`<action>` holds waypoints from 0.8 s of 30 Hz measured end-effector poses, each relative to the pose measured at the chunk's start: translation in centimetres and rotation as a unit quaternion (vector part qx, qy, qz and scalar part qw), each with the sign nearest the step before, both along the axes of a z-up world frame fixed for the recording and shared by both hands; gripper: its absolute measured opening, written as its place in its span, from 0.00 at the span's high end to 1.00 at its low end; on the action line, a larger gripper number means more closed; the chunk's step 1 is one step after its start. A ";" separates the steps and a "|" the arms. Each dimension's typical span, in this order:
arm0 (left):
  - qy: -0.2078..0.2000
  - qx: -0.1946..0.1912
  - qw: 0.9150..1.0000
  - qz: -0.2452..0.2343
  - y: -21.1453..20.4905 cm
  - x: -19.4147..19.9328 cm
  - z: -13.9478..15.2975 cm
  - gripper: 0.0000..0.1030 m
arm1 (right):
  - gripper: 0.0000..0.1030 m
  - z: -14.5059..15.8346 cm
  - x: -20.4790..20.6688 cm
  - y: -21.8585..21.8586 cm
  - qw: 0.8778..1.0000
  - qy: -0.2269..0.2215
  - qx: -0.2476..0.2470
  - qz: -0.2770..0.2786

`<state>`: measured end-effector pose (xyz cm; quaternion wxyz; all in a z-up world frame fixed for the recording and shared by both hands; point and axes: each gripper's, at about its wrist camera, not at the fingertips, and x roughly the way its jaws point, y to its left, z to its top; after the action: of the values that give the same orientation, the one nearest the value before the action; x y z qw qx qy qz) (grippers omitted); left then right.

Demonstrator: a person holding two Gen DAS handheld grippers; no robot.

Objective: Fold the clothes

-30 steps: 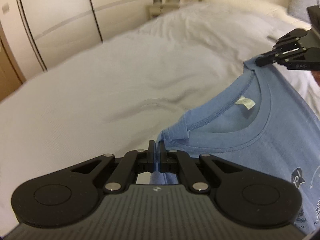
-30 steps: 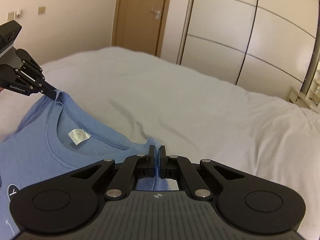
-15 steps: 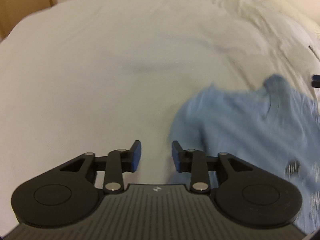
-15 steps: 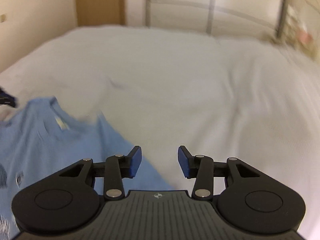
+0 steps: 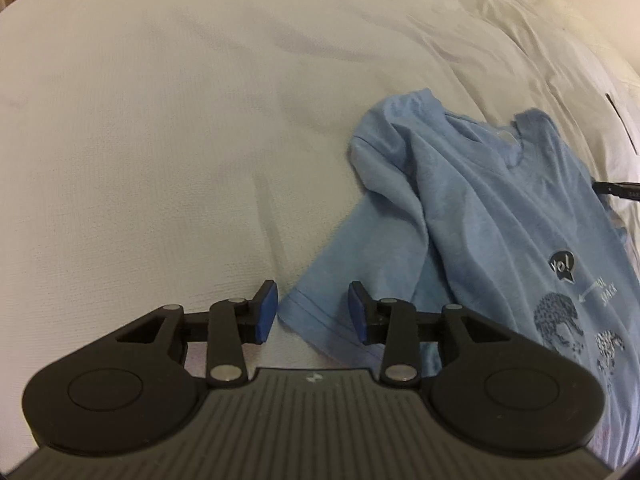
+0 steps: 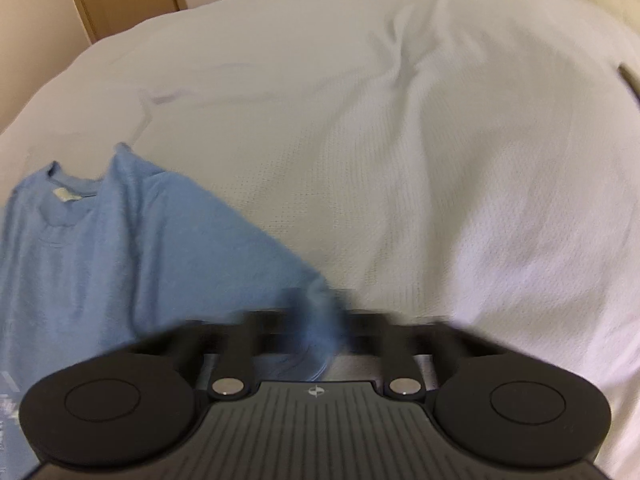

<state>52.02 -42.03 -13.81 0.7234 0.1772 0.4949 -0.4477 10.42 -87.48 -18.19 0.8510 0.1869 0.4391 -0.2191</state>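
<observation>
Left gripper (image 5: 312, 312) jaws opening astride sleeve hem, not pinching; right gripper (image 6: 320, 344) blurred, shut on other sleeve. Blue T-shirt (image 5: 500, 216) lay print-up on bed (image 5: 160, 140). Best: pinch hems squarely, fold sleeves inward.

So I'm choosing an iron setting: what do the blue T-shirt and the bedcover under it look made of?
The T-shirt looks like soft matte cotton jersey: it drapes in loose folds, has stitched hems and a printed front. The bedcover looks like white woven cotton with a fine waffle texture, matte and lightly creased. Neither fibre can be confirmed by look alone.
</observation>
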 end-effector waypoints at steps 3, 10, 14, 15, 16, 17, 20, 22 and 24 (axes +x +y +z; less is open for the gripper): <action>0.006 0.000 1.000 0.001 -0.1 0.1 -0.1 0.65 | 0.99 1.8 0.2 1.3 0.998 0.017 -0.062 0.019; 0.013 0.001 1.000 -0.014 -0.9 0.6 -1.0 0.93 | 0.99 4.3 0.9 -0.2 0.981 0.038 -0.179 -0.058; -0.043 0.018 0.998 -0.037 -0.6 0.7 0.7 0.99 | 0.74 3.5 1.4 1.2 0.975 0.061 -0.204 -0.067; -0.069 0.021 0.997 -0.028 -0.2 1.2 1.4 0.99 | 0.66 3.6 0.9 1.9 0.975 0.052 -0.204 -0.077; -0.095 0.024 0.995 -0.014 0.1 1.9 2.2 0.99 | 0.64 4.0 0.3 2.6 0.975 0.042 -0.202 -0.081; -0.113 0.030 0.993 0.006 0.6 2.8 2.7 0.99 | 0.64 4.2 -0.1 3.4 0.976 0.034 -0.198 -0.083; -0.122 0.045 0.990 0.051 1.9 5.5 2.9 0.98 | 0.64 4.6 -0.4 5.7 0.982 0.021 -0.176 -0.071; -0.113 0.050 0.990 0.068 2.5 6.3 2.6 0.96 | 0.61 5.0 -0.6 7.4 0.986 0.016 -0.159 -0.056; -0.117 0.050 0.989 0.080 3.4 6.1 2.7 0.88 | 0.56 5.5 -0.9 9.8 0.988 0.016 -0.147 -0.042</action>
<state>58.10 -38.68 -11.13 0.8000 0.2237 0.4414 -0.3394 9.55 -77.63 -12.74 0.8521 0.0742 0.4072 -0.3202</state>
